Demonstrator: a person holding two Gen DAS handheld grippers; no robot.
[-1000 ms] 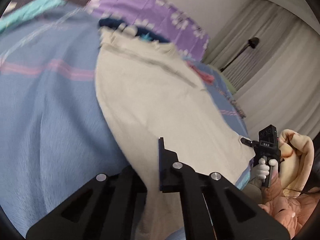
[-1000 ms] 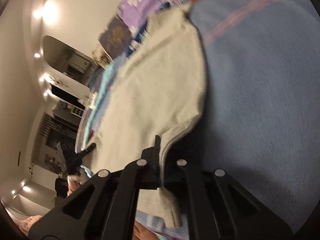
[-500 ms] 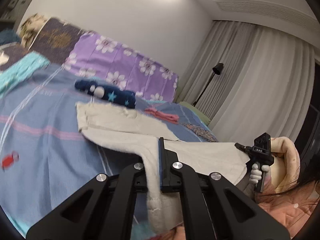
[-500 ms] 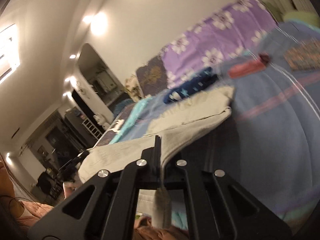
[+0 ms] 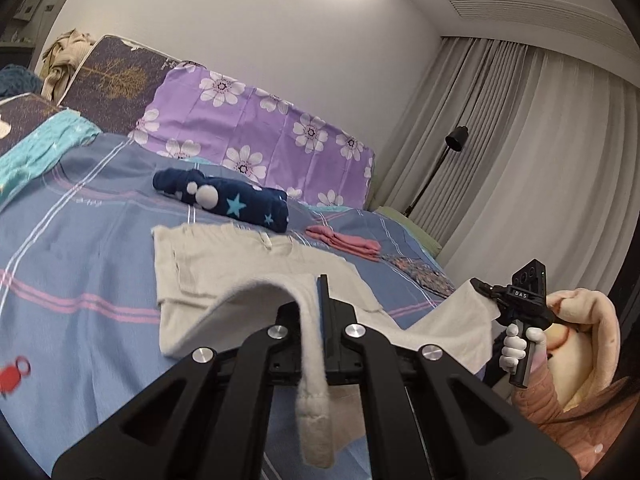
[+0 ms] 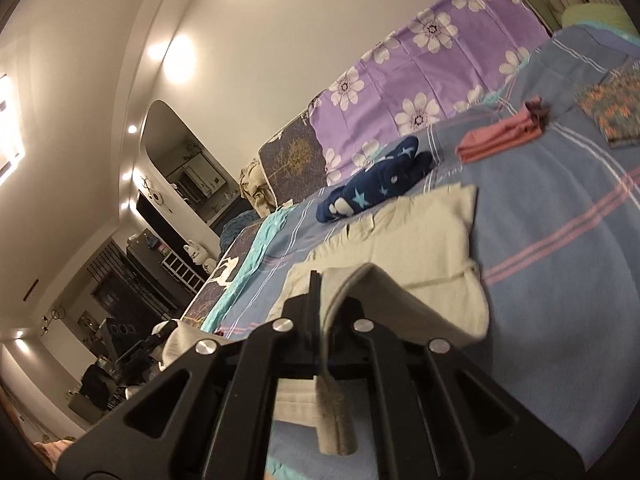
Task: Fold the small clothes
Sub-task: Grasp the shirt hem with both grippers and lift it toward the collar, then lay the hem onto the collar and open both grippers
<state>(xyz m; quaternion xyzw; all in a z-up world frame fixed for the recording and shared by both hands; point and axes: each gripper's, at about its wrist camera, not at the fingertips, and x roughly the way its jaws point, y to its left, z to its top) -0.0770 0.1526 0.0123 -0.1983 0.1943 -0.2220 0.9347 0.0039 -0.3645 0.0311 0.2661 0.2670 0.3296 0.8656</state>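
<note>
- Here, the left gripper (image 5: 316,300) and right gripper (image 6: 320,296) each pinch a near corner of one cream knitted garment (image 5: 224,264), lifting it off the blue striped bedspread (image 5: 72,264).
- Beyond lie one navy star-print bundle (image 5: 240,200) and one folded pink cloth (image 5: 344,240).

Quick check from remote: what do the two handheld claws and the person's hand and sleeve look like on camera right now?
Both are matte black. The left claw has angular arms with triangular cut-outs, silver screw heads and thin flat fingers. The right claw shows a black pistol handle and a boxy top with lenses and small white lettering. The hand on it wears a white glove, with a pink sleeve.
</note>
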